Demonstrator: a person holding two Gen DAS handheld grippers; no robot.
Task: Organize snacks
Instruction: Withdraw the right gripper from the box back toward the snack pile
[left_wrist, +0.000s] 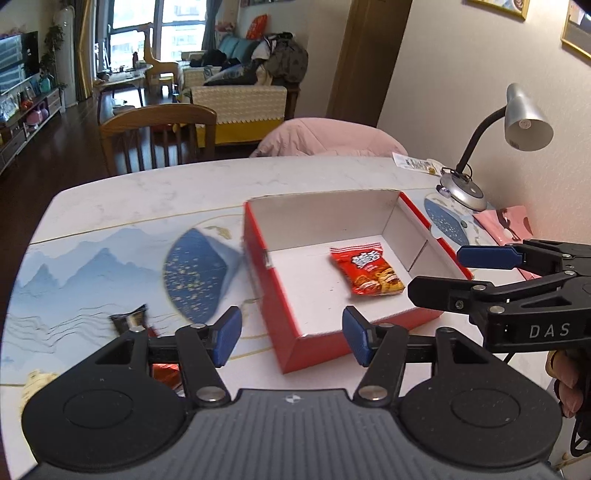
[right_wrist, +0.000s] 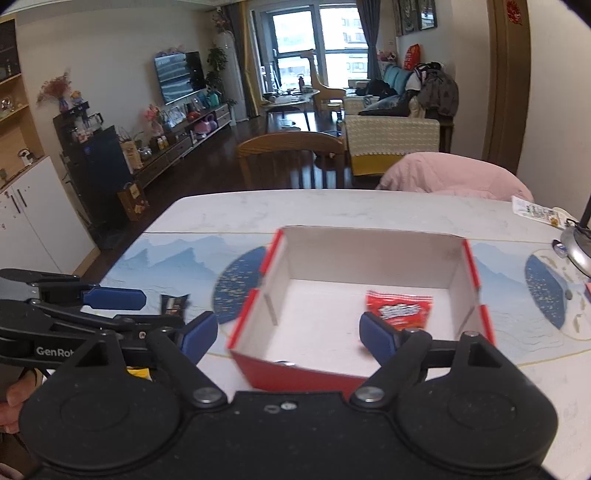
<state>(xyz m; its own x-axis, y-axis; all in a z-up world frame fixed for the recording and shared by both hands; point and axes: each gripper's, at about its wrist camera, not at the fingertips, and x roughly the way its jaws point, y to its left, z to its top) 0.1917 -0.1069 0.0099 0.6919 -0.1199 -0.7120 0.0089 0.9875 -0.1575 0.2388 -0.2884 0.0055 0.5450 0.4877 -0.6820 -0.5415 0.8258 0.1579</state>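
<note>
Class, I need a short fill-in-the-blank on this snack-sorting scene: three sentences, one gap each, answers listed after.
1. The red snack packet lies inside the red ____.
2. The box has ____ packet(s) in it.
3. At the table's far right edge stands a silver desk ____.

Missing words: box; one; lamp

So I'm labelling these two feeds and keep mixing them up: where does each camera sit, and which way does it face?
Left wrist: on the left gripper, looking down over the table at the red box; the right gripper and fingers show at right.
Right wrist: on the right gripper, facing the box; the left gripper shows at left.
Shared: box, red snack packet inside, both grippers open and empty.
</note>
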